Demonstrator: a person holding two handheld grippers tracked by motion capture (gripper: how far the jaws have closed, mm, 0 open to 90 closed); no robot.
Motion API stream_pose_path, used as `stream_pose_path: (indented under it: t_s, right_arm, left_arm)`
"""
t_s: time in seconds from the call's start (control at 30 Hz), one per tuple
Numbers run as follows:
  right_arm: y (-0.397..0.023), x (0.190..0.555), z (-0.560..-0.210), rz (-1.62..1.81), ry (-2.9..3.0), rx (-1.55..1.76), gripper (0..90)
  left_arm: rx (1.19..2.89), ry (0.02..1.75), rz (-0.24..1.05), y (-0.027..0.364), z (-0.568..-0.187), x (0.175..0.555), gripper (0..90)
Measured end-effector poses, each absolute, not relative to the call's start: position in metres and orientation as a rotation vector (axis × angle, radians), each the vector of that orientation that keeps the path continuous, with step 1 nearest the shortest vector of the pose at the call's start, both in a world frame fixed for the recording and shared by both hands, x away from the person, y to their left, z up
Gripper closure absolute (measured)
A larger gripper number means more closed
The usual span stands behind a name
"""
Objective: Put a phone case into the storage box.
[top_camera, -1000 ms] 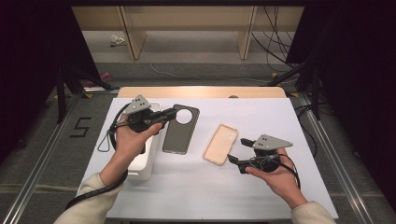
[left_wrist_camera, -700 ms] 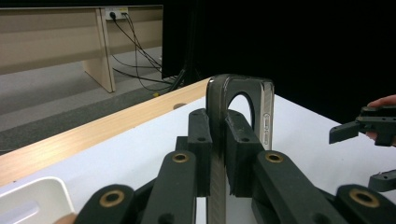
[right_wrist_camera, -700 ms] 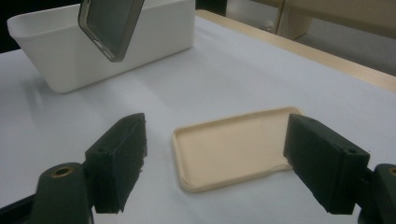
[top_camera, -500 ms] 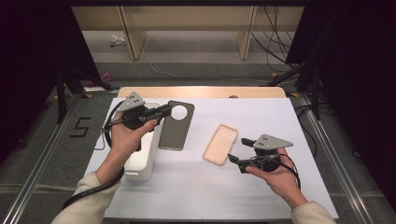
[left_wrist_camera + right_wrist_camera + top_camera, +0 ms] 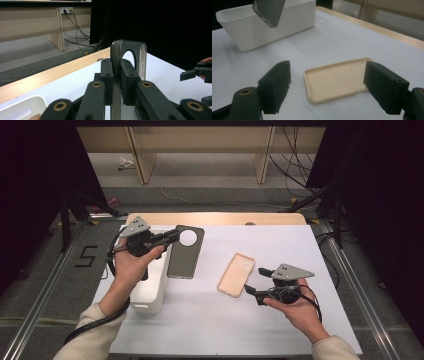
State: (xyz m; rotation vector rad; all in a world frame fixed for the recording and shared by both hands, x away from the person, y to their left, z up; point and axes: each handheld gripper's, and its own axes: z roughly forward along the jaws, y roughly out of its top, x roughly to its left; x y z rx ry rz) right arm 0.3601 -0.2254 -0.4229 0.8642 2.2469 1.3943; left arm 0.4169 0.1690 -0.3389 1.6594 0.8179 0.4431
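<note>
Where the high view looks down on the white table, the left gripper is clenched on the top edge of a dark case, holding it just beside a white bin. A beige case lies flat near the table's middle, and the right gripper hovers close to its near end, jaws spread with nothing between them.

Along the left gripper view, the two black jaws pinch the dark case edge-on, its round cutout rising above them.

Seen from the right gripper view, the wide-apart jaws frame the beige case on the table, while the dark case hangs tilted before the bin.
</note>
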Motion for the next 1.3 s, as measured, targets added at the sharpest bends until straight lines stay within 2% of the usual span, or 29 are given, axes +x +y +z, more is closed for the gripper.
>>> stream_pose_path:
  t_s: [1.3]
  right_arm:
    - [-0.226,0.361,-0.423,1.398,2.247,0.872,23.2]
  left_arm:
    - [1.631,0.838,0.514,0.193,-0.329,0.421,81.6]
